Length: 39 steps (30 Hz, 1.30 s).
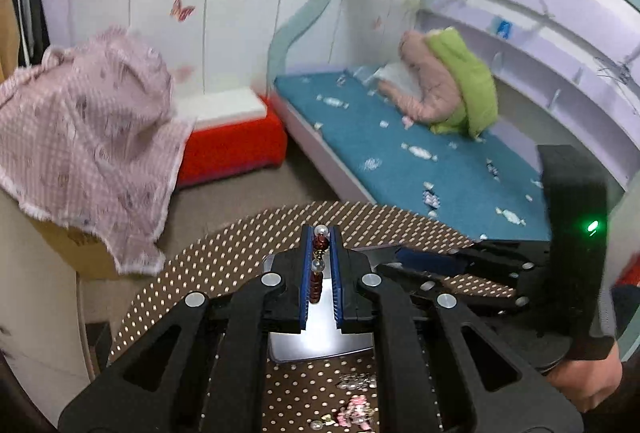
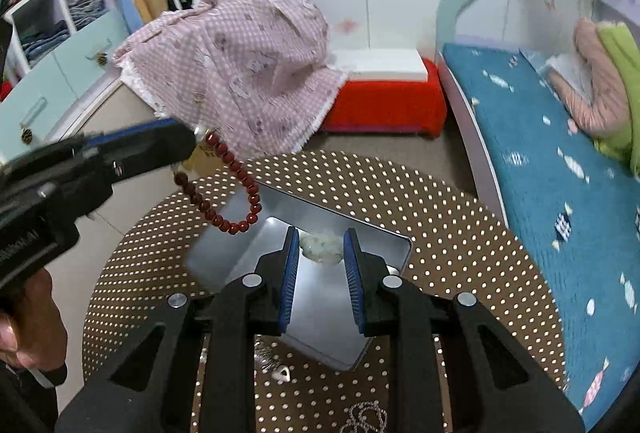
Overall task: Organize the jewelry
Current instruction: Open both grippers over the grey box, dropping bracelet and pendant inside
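Your red bead bracelet (image 2: 236, 193) hangs as a loop at ten o'clock above the open silver tin (image 2: 384, 237) — a pale jade piece (image 2: 322, 248) lies inside, loose trinkets (image 1: 356, 409) at six o'clock.

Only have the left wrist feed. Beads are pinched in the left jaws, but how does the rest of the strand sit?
Observer: The red bead bracelet hangs as a full loop from the left gripper, in the air over the open metal tin.
Operator: Right gripper carrying anything?
Observer: The right gripper has a pale translucent piece between its fingers; a grip is unclear.
Operator: Anything loose near it?
Observer: A rhinestone piece lies on the dotted table, nearer the camera.
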Available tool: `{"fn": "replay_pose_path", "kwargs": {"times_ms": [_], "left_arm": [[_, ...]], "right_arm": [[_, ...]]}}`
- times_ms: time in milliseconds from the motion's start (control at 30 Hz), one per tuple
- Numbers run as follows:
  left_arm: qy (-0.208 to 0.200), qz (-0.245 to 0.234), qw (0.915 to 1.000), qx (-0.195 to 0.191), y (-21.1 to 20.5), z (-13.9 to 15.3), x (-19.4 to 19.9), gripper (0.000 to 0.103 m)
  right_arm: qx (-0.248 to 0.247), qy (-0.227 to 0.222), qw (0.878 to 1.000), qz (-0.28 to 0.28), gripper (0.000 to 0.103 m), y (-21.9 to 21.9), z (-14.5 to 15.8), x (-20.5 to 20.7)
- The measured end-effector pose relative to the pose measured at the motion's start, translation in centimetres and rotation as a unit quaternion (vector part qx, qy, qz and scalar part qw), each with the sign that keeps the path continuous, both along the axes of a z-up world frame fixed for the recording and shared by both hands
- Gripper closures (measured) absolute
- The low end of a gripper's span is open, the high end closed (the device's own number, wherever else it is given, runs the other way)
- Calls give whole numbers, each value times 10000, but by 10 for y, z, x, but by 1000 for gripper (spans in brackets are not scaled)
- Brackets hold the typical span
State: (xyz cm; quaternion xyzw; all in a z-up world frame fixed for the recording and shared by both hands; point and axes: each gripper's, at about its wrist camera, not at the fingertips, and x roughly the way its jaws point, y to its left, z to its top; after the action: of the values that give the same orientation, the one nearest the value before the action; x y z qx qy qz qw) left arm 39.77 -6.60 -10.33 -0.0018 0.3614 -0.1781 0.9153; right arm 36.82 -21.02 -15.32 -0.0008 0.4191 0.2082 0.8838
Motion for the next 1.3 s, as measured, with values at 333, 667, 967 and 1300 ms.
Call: {"fn": "replay_pose_path", "kwargs": {"times_ms": [333,667,967,1300], "left_arm": [[-241,635,9976,122,27,-6,-20,6],[-804,1224,9891,138,47,26,-81,5],[-1251,1514,9805,46,62,64,-131,5],[-1502,1801,9721,49,76,78,-174,5]], "right_arm": [[120,-406,9980,-472,8,-18,14,-18],[190,-978,9919,-793,8,-24,51,-65],[307,-1407,9855,-901,8,-24,86,-106],[198,-1835,9762,-1137,8,-20,104,-153]]}}
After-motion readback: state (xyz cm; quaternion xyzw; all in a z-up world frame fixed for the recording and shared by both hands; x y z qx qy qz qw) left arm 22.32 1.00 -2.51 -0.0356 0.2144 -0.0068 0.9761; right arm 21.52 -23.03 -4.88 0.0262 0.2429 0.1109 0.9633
